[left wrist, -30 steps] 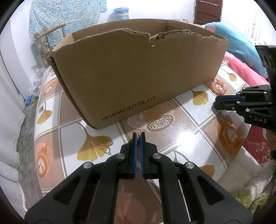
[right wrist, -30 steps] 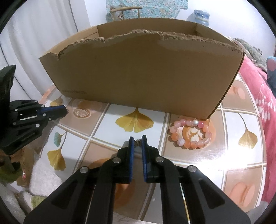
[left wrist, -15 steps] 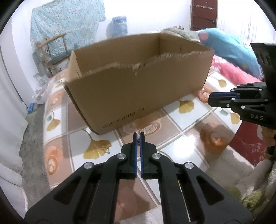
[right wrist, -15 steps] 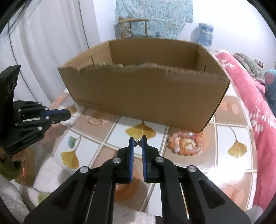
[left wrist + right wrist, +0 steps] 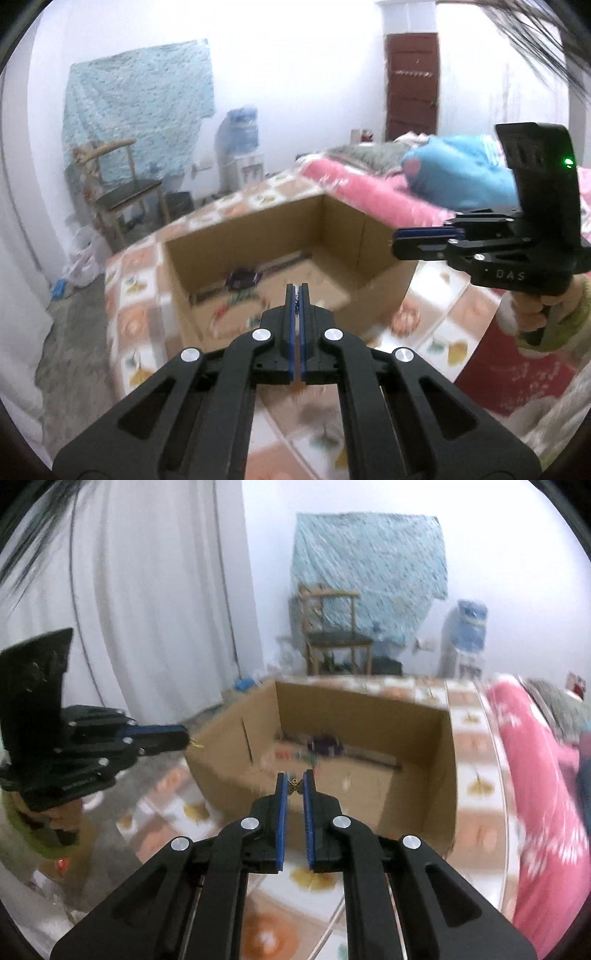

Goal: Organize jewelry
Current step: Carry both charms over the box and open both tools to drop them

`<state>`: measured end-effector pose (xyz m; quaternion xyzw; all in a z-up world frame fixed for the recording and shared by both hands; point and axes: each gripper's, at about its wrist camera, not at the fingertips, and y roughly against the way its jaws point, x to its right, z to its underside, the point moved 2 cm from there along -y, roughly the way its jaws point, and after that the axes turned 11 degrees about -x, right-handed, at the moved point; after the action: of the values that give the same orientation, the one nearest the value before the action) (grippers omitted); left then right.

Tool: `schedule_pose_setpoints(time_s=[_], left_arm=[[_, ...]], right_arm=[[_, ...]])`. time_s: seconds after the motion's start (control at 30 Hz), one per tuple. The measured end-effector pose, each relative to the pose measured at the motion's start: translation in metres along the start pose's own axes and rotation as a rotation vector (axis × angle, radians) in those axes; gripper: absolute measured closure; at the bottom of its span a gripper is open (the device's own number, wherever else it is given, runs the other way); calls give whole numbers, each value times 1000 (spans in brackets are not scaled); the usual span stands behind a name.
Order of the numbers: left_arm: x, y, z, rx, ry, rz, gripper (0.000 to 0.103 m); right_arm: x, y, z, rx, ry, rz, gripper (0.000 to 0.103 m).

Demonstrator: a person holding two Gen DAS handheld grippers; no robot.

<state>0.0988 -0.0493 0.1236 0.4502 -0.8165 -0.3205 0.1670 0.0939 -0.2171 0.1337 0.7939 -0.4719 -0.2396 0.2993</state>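
An open cardboard box [image 5: 373,240] stands on the patterned table; it also shows in the right wrist view [image 5: 424,794]. A dark item [image 5: 242,277] lies on the box floor, also seen in the right wrist view [image 5: 325,745]. My left gripper [image 5: 297,291] is shut on a small thin piece of jewelry, held high over the box's near edge. My right gripper [image 5: 295,781] is shut on a small gold butterfly-shaped earring [image 5: 294,786], also raised above the box front. Each gripper appears in the other's view: the right gripper [image 5: 397,242] and the left gripper [image 5: 184,734].
The table [image 5: 436,321] has a tile pattern with gingko leaves. A pink bedspread [image 5: 532,775] lies to the right. A wooden chair [image 5: 332,638] and a water dispenser [image 5: 465,642] stand by the far wall. White curtains hang at left.
Both grippers have risen well above the table, still shut on their small pieces. The box's inside now shows from above. The pink bead bracelet has dropped out of view.
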Motion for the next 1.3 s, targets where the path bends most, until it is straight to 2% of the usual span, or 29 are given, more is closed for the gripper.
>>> schedule_pose_setpoints(time_s=[0.1,0.17,0.3,0.37,0.47,0.63,0.73,0.87,0.97,1.13,1.3], left_arm=[[-10,-17,-23,-24,5,45,102],[-18,-40,-35,-91,11,74,102],[-28,-92,-45,-259,44,183,102],[-34,-117,-47,-345,65,212,102],[-43,-147,-49,-455,118,255,102],[-51,-170,-49,-549,174,275,102],[-49,-172,-48,-564,164,270,101],[-48,-175,-48,-570,158,259,89],[-50,-176,-47,-563,158,233,88],[-54,-162,-52,-511,160,205,88],[-56,-134,-54,-417,157,181,80]], right_arm=[[22,-13,-31,-44,-8,-67,94],[40,-34,-50,-125,-29,-120,94],[68,-81,-68,-293,-67,-131,94],[83,-113,-72,-412,-100,-160,94],[90,-141,-68,-508,-114,-148,94],[95,-173,-62,-619,-127,-126,94],[94,-177,-60,-632,-129,-121,94],[95,-182,-59,-638,-126,-120,94],[96,-184,-57,-650,-124,-117,94],[99,-189,-52,-685,-132,-114,94],[104,-191,-53,-694,-149,-107,93]])
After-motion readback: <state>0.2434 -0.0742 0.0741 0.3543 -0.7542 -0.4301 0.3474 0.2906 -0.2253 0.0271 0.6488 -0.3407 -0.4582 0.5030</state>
